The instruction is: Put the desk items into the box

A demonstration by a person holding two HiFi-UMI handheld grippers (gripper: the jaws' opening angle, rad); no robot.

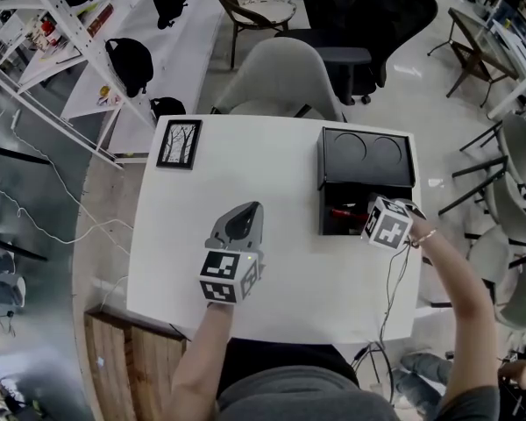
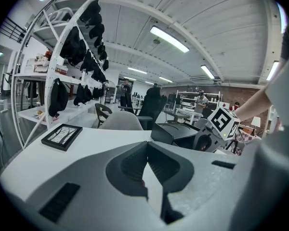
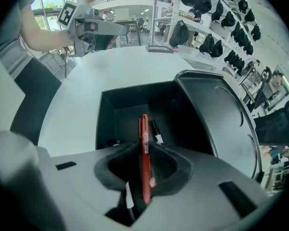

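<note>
The table [image 1: 272, 156] has a smooth white top with a soft sheen, and a panel of brown grained wood [image 1: 127, 367] sits at its near corner. The box [image 3: 111, 114] is matt black plastic, the red pen [image 3: 144, 134] glossy plastic. The left gripper [image 2: 147, 153] and right gripper [image 3: 144, 150] have matt grey plastic shells and dark pads, ribbed on the left one. The grey floor [image 1: 35, 323] is glossy
</note>
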